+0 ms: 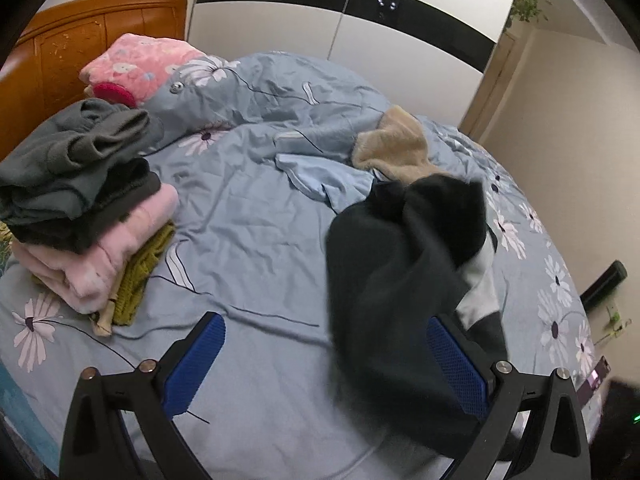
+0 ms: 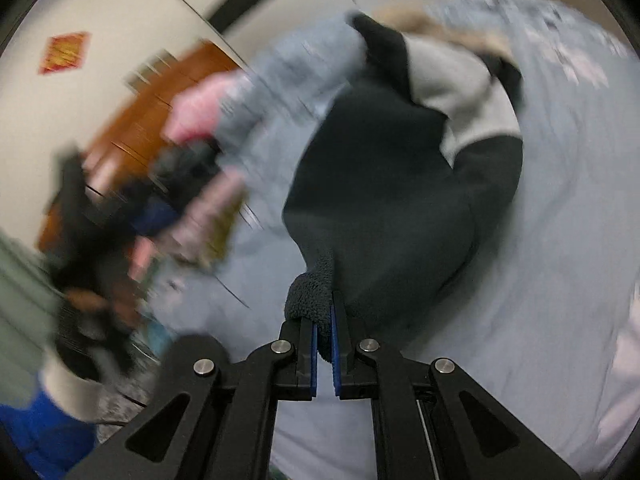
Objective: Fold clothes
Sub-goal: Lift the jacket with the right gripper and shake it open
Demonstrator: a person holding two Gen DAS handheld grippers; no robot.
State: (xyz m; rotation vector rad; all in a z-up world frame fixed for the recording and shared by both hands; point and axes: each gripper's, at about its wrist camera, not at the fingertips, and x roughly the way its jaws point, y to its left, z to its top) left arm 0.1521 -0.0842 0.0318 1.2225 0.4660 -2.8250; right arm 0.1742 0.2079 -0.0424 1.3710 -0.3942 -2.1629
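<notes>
A dark teal fleece garment with a pale grey panel hangs stretched over the blue floral bed sheet. My right gripper is shut on the garment's fuzzy hem and holds it up; that view is blurred by motion. My left gripper is open and empty above the sheet, with its right finger beside the garment's edge.
A stack of folded clothes in grey, pink and olive sits at the left. A pink floral pillow lies by the wooden headboard. A tan fleece item and the rumpled blue duvet lie behind the garment.
</notes>
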